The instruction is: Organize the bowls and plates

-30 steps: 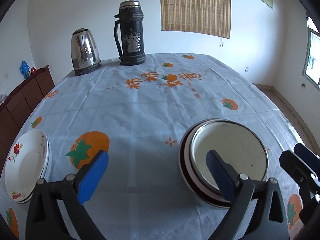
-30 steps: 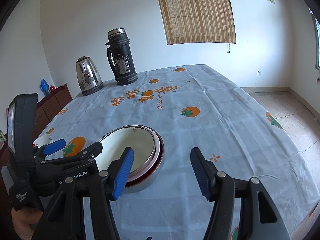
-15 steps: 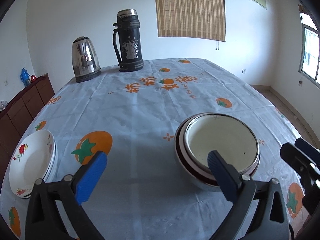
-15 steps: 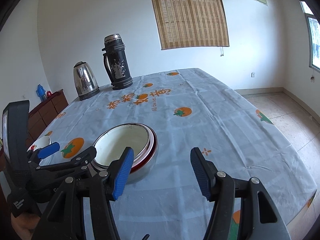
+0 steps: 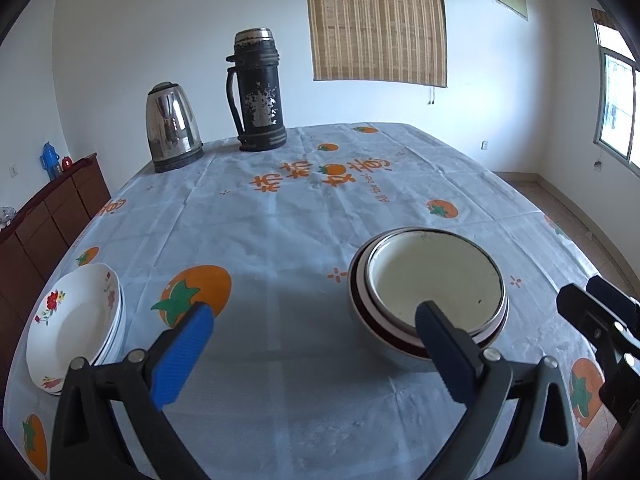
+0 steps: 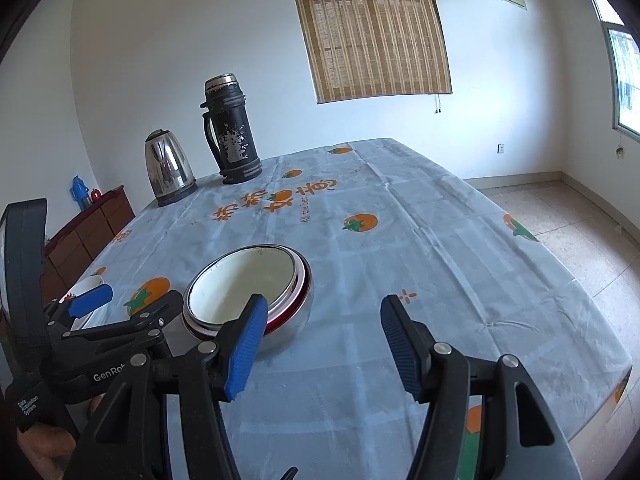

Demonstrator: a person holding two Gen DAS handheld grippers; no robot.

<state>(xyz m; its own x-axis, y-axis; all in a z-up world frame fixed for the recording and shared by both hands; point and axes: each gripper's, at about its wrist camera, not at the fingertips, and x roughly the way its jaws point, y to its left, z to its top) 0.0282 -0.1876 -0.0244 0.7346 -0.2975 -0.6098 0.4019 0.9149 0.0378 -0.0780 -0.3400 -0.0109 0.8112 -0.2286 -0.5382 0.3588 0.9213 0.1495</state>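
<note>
Both tongs have drawn back from the nested bowls (image 5: 430, 292) on the counter (image 5: 280, 216). Plates (image 5: 72, 324) sit stacked at its left edge. Left tongs (image 5: 316, 344) and right tongs (image 6: 320, 344) gape wide, empty. Probably finished; retreat level, clear of the rims.

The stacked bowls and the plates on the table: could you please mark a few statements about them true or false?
1. The stacked bowls sit nested on the tablecloth. True.
2. The left gripper is shut on a bowl. False: its fingers stand open, holding nothing.
3. The plates are stacked near the table's left edge. True.
4. The kettle lies on its side. False: it stands upright beside the flask.
</note>
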